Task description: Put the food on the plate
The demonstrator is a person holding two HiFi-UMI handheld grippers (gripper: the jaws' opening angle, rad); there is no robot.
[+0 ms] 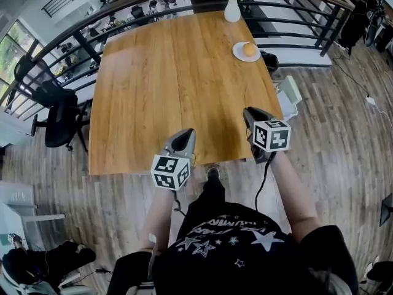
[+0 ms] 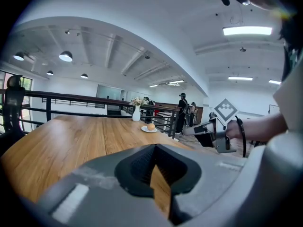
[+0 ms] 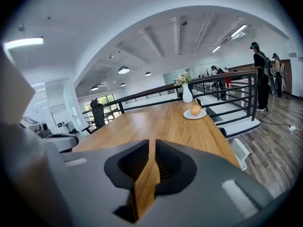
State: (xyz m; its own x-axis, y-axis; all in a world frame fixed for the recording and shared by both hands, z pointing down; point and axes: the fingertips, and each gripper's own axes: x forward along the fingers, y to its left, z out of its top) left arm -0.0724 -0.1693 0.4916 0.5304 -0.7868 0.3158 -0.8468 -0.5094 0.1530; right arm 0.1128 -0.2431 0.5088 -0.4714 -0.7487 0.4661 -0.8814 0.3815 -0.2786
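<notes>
A round orange piece of food [image 1: 249,50] sits on a small white plate [image 1: 237,55] at the far right of the wooden table [image 1: 166,85]. It shows small in the left gripper view as the food [image 2: 150,126] and in the right gripper view as the food [image 3: 195,110] on its plate [image 3: 187,116]. My left gripper [image 1: 185,135] hovers over the table's near edge, its jaws together with nothing between them. My right gripper [image 1: 251,113] hangs over the near right corner, also shut and empty. Both are far from the plate.
A white vase [image 1: 232,10] with flowers stands at the far edge, just behind the plate. A dark railing [image 1: 288,8] runs along the back and right of the table. A black office chair [image 1: 60,117] stands to the left. People stand far off beyond the railing.
</notes>
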